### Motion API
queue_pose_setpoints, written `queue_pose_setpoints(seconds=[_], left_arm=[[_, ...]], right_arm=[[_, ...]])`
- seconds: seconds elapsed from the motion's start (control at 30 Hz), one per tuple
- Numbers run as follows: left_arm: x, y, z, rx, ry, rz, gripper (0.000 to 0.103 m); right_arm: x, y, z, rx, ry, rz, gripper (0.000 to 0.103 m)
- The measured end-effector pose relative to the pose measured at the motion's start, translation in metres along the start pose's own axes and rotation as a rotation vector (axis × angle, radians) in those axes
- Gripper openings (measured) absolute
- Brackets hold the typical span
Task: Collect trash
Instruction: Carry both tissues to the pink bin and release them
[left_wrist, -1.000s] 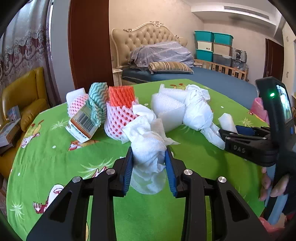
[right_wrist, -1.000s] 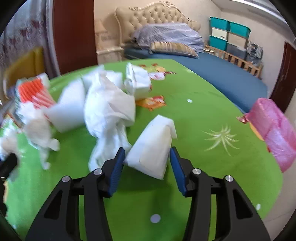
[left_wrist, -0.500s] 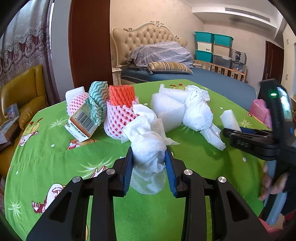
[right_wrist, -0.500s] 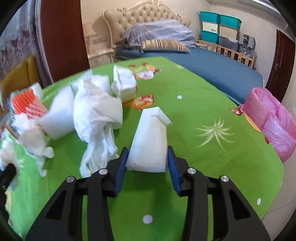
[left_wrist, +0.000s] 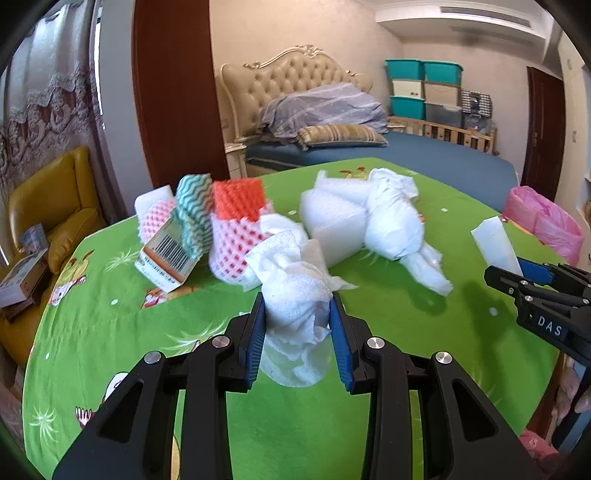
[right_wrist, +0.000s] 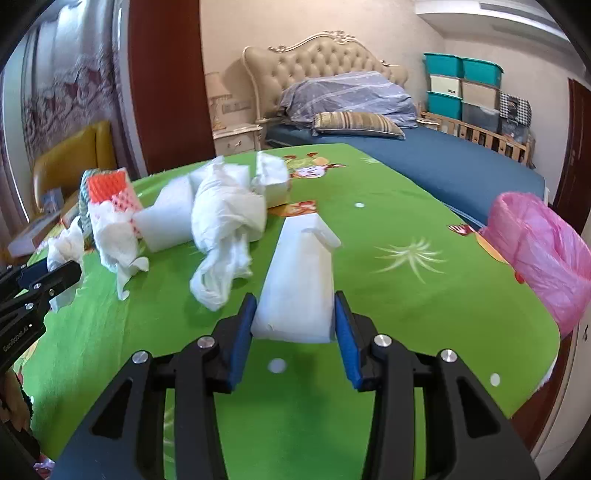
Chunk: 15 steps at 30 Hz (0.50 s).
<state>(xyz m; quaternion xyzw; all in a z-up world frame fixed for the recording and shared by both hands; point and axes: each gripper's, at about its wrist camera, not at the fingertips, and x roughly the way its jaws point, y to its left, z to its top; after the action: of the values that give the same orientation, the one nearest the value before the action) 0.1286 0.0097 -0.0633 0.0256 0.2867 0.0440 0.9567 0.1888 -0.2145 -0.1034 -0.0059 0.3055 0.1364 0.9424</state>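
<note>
Right tongs (right_wrist: 293, 325) come up off the table (right_wrist: 406, 295) with the white foam block (right_wrist: 299, 280) pinched between the blue pads; a second ago that block was lying tilted beside the plastic wad (right_wrist: 225, 221), now it points straight ahead with the pink bag (right_wrist: 543, 254) off to the right at the table edge; closed firmly on it, jaws pressed to both sides. Left tongs (left_wrist: 297, 328) haven't budged; still clamped on the tissue wad (left_wrist: 295, 299), low over the green cloth, same spot as before. So both are loaded; the lift is done on the right, and my read is the carry to the bag comes next. Left behind in the heap: the red netting (left_wrist: 236, 206), the barcode box (left_wrist: 166, 254), the bubble wrap (left_wrist: 332, 218); plenty still to collect.
</note>
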Motion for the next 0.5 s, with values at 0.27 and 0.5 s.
queue_pose_setpoints(seconds=[0.27,0.5], left_arm=[[-0.003,-0.044,0.021,0.026,0.008,-0.136,0.033],[0.007,-0.100,0.055,0.038,-0.007,-0.303,0.033]], right_arm=[[-0.044,-0.066,0.010,0.066,-0.150,-0.060,0.041],[-0.078,-0.144,0.018,0.124,-0.233,-0.140,0.041]])
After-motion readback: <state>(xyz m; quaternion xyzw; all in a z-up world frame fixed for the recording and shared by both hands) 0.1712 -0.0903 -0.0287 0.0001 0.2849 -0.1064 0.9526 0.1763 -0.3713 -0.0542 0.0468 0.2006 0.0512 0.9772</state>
